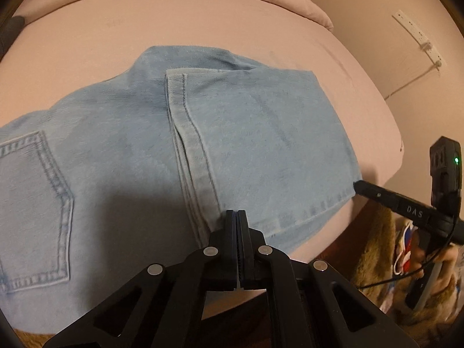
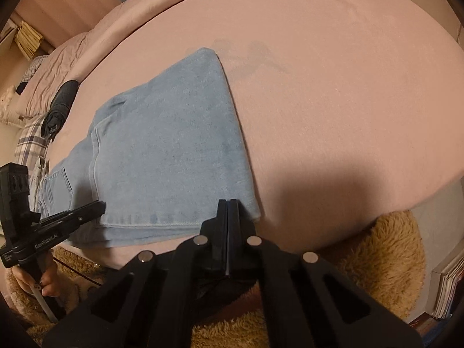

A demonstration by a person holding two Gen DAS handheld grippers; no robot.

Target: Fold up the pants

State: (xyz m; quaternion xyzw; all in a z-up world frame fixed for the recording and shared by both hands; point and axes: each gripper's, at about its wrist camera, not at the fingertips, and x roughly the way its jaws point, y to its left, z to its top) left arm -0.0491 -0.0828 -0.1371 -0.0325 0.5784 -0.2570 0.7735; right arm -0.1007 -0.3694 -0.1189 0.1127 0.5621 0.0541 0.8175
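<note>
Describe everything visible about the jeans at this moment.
The light blue denim jeans lie flat on the pink bed sheet, near its front edge. The legs are folded back over the seat, with stitched hems across the middle and along the near edge. A back pocket shows on the uncovered part. The shut left gripper and shut right gripper sit at the near edge; whether either pinches fabric cannot be told.

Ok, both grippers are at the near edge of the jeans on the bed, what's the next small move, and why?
Probably carry the gripped edge toward the pocket end for another fold. The jeans lie part-folded on the pink sheet, legs doubled over, back pocket still exposed. The left gripper and right gripper are both shut at the near hem; whether they pinch cloth is unclear.
</note>
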